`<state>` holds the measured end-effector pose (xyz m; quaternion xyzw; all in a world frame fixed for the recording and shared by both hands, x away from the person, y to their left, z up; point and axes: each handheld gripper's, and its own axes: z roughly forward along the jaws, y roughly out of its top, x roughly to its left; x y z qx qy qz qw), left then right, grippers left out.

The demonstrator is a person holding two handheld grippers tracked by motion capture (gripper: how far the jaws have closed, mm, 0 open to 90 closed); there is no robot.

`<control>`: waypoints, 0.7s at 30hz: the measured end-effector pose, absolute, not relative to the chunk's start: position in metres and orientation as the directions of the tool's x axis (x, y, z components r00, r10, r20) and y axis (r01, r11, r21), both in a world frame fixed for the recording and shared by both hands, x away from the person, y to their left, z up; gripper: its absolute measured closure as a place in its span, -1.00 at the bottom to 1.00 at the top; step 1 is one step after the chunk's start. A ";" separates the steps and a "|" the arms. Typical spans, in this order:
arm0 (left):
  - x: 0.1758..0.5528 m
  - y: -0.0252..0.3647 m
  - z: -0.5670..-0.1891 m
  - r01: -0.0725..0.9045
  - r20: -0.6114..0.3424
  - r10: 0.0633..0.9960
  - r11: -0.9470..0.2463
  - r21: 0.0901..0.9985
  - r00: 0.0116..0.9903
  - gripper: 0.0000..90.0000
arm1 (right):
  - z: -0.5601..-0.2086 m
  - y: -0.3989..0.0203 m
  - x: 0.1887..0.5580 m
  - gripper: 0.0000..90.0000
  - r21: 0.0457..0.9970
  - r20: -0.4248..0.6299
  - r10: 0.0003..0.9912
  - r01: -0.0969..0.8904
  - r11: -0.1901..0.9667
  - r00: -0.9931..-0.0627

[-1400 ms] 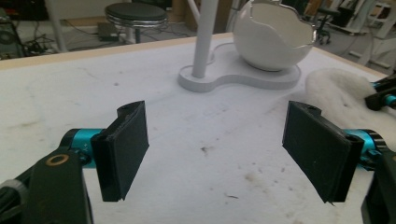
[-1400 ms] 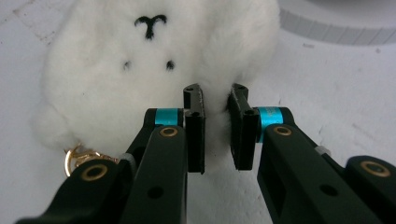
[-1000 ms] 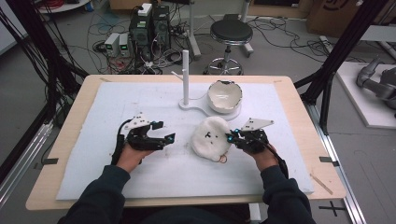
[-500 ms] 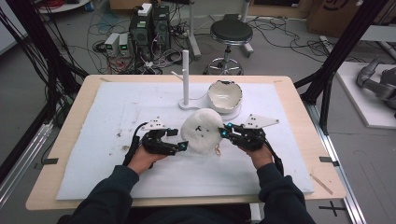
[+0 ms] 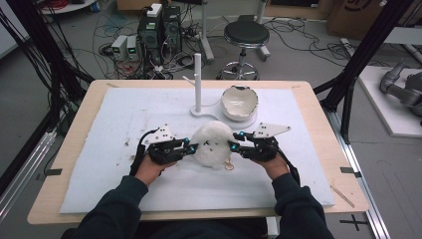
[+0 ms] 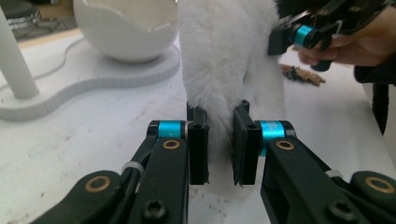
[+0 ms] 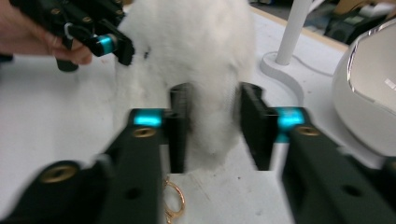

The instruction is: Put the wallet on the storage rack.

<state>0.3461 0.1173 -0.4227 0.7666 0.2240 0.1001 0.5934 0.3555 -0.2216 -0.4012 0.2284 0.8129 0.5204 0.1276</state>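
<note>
A fluffy white toy (image 5: 213, 144) sits in the middle of the white mat (image 5: 124, 119) on the worktop (image 5: 79, 114), between two hands. The left tongs (image 5: 191, 147) come at it from the left side. Seen in the left gripper view, these tongs (image 6: 219, 140) have just squeezed in, and now they pinch a tuft of the toy's white fur (image 6: 224, 70).

The right tongs (image 5: 234, 146) come at the toy from the right side. In the right gripper view, the right tongs (image 7: 215, 121) have just been opening. Their jaws stand a bit apart with the fur (image 7: 196, 60) between them, and they do not seem to press on it.

A small gold ring (image 7: 173, 198) lies on the mat under the right tongs, just beside the toy.

Behind the toy, a white bowl shaped like a broken eggshell (image 5: 239, 102) sits on a flat white stand (image 5: 209, 111). The part of its inside that can be seen has nothing in it. A thin white post (image 5: 197, 82) stands up from the same stand, just left of the bowl. The toy is near the bowl but outside it.
</note>
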 end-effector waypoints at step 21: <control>0.345 0.116 -0.420 0.180 -0.071 0.441 -0.210 0.961 0.895 0.78 | -0.398 -0.216 0.358 0.40 0.917 0.057 0.417 0.213 0.338 -0.907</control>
